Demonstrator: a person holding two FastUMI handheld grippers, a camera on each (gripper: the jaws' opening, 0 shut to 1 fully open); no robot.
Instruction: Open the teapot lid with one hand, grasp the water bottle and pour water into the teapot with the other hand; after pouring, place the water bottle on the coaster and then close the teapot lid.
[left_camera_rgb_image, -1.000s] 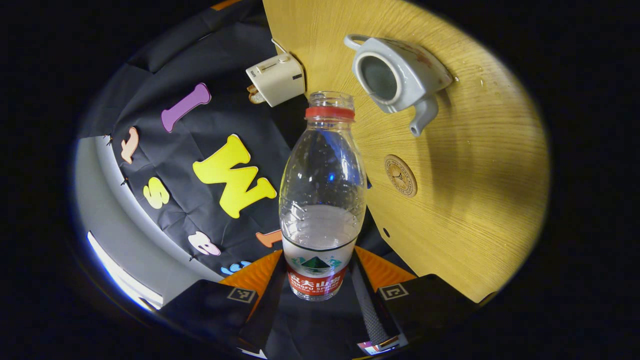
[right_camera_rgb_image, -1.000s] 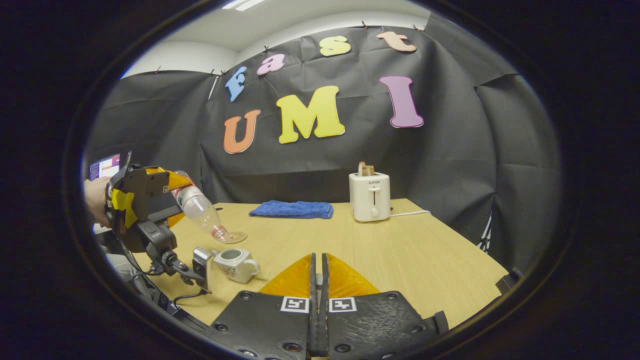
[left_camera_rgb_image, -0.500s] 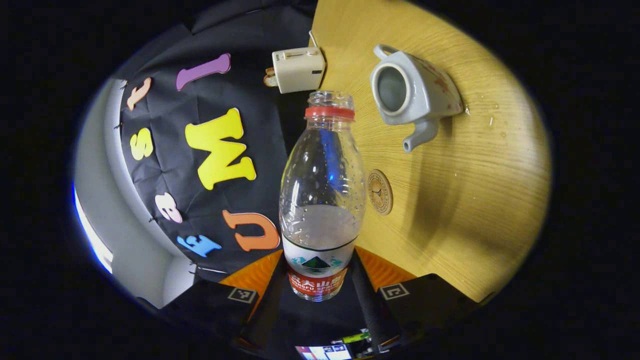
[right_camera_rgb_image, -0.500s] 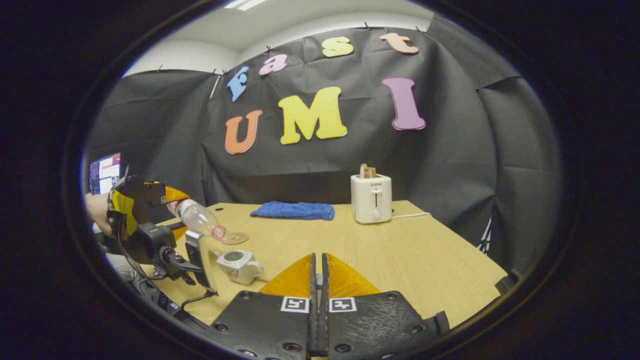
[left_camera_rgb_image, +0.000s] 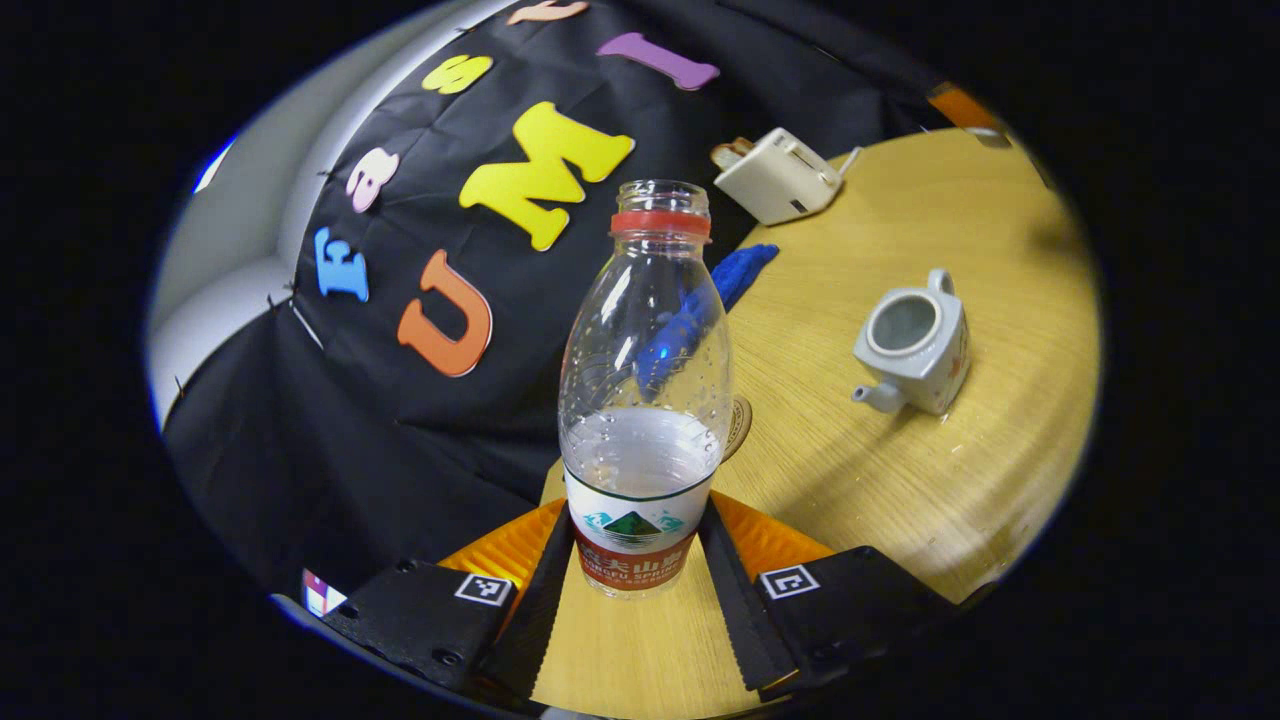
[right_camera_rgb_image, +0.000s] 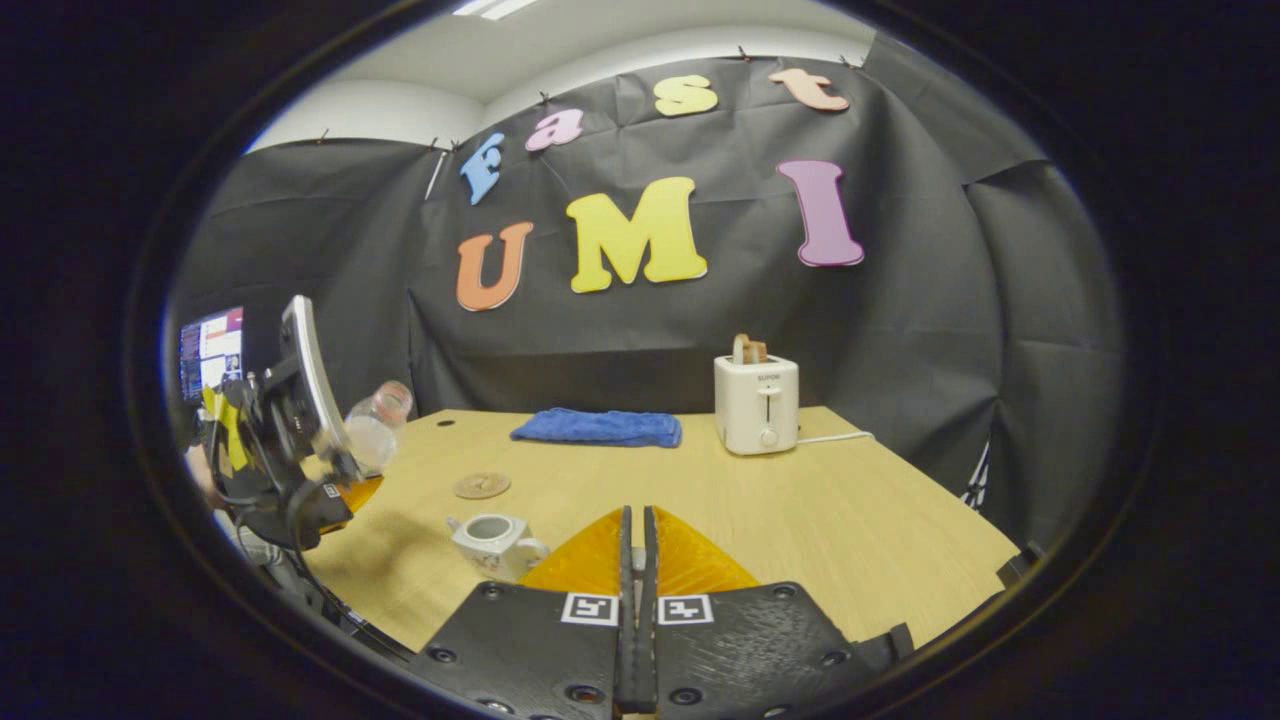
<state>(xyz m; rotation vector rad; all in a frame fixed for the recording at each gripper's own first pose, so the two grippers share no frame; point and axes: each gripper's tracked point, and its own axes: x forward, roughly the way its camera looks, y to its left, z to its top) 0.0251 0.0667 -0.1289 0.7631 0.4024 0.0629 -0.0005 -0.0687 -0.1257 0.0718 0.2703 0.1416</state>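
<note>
A black cloth wall (right_camera_rgb_image: 620, 330) closed in the booth behind a pale wooden table (right_camera_rgb_image: 850, 520). Above the cloth ran a white wall and ceiling (right_camera_rgb_image: 400, 90), with what looked like a strip light (right_camera_rgb_image: 490, 8) at the very top. A white toaster (right_camera_rgb_image: 757, 403) and a folded blue cloth (right_camera_rgb_image: 598, 427) sat near the table's far edge. At the left glowed a monitor (right_camera_rgb_image: 211, 350).
</note>
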